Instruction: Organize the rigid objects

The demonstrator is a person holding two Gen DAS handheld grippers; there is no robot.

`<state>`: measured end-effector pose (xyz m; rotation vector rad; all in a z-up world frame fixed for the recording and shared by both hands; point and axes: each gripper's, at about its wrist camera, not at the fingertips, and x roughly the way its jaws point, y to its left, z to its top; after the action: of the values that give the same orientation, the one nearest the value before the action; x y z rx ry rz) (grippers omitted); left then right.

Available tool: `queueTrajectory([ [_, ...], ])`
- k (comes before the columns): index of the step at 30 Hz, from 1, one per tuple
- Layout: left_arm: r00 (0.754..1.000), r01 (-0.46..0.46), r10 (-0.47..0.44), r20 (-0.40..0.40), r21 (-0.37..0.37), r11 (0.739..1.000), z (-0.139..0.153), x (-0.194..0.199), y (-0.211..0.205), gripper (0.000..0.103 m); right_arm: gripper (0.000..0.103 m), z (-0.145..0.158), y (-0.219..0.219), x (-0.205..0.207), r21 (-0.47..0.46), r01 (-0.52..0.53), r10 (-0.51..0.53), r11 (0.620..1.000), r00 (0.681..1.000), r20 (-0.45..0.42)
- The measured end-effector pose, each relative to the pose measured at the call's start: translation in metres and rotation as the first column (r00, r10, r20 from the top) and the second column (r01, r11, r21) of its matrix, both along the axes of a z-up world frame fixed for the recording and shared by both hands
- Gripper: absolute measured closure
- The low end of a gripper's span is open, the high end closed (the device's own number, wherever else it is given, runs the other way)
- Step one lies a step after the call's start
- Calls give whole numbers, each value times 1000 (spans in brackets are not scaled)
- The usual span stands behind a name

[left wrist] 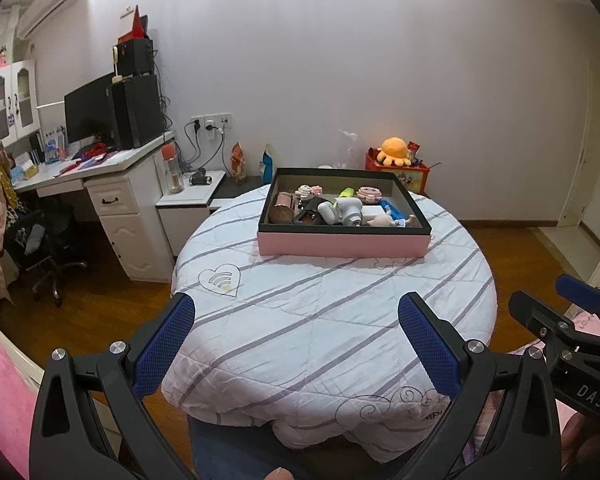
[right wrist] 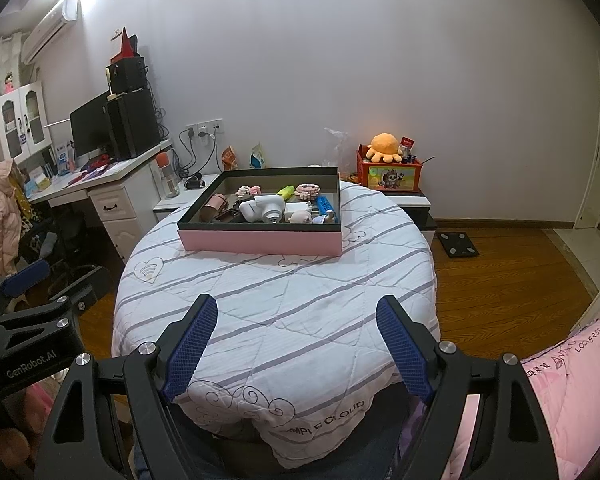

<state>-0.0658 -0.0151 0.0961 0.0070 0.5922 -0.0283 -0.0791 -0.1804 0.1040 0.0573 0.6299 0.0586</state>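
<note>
A pink box with a dark rim sits at the far side of a round table under a striped white quilt. It holds several small rigid items, among them a white camera-like device, a blue piece and a brown cylinder. My left gripper is open and empty over the table's near edge. My right gripper is open and empty beside it; it shows at the right edge of the left wrist view.
A white desk with a monitor and a black chair stands at the left. A red box with an orange plush sits on a low stand behind the table. A black scale lies on the wooden floor. Pink bedding is at the right.
</note>
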Motion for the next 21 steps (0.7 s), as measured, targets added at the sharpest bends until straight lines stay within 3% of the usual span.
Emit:
queueTrajectory([
  [18, 999, -1, 0, -33, -13, 1000, -1, 6, 3, 0, 20, 0, -1, 0, -1, -2, 2, 1000, 1000, -4],
  [21, 999, -25, 26, -29, 31, 999, -1, 7, 0, 0, 20, 1, -1, 1, -1, -2, 2, 1000, 1000, -5],
])
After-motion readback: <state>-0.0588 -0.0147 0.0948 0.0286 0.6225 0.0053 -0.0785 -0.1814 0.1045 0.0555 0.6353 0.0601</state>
